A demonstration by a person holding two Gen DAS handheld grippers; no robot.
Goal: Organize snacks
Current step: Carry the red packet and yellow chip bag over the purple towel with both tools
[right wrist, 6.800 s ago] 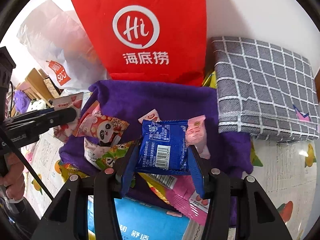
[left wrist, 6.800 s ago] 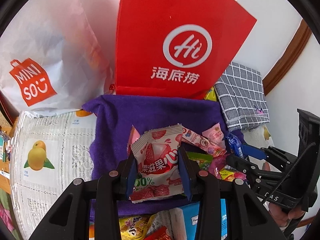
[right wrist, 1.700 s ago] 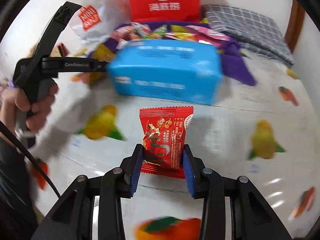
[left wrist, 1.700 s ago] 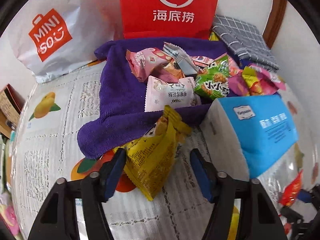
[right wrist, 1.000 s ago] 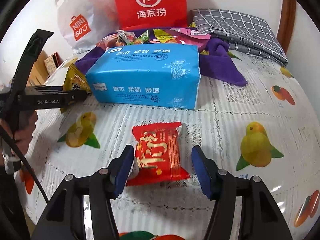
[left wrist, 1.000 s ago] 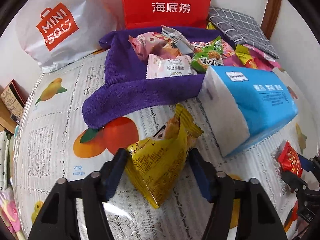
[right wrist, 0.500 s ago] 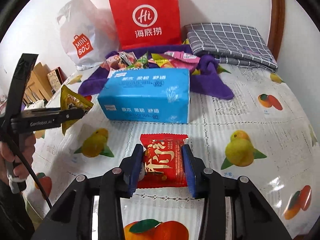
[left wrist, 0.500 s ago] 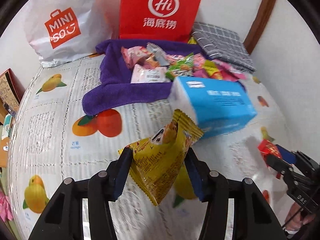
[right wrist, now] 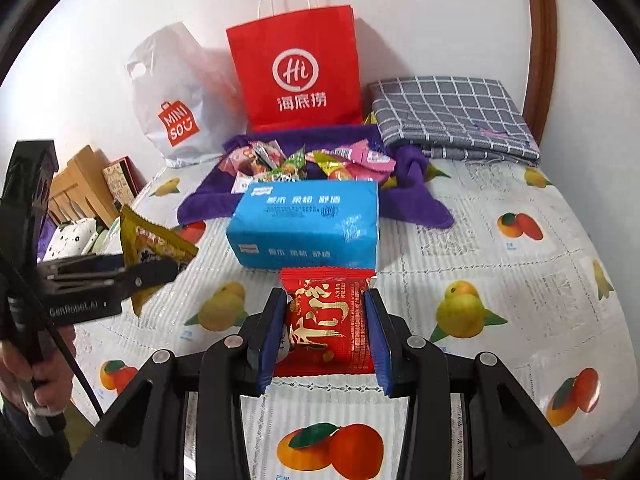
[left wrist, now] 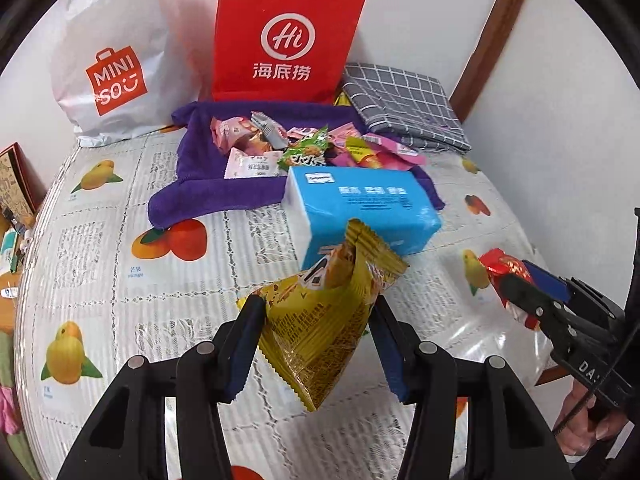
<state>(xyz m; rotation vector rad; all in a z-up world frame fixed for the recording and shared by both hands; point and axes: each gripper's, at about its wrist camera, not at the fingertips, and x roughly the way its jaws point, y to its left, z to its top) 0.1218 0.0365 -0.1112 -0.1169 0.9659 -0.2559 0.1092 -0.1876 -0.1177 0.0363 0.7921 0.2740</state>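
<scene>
Yellow snack packet [left wrist: 328, 320] clamped between pads of left gripper [left wrist: 316, 344], held above tablecloth [left wrist: 100, 240]. Red snack packet [right wrist: 328, 320] pinched by right gripper [right wrist: 325, 336]. Blue tissue pack [right wrist: 306, 222] seen just ahead of both claws. Snack pile [right wrist: 304, 164] heaped on purple towel [right wrist: 416, 200] beyond it, red paper bag [right wrist: 298, 68] farther back.

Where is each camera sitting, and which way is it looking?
Left wrist: on the left gripper, looking along its fingers at the yellow snack packet it grips; the right gripper and hand show at right.
Right wrist: on the right gripper, facing the red snack packet it grips; the left gripper and hand show at left.
Both see the blue tissue pack, purple towel and red bag.
</scene>
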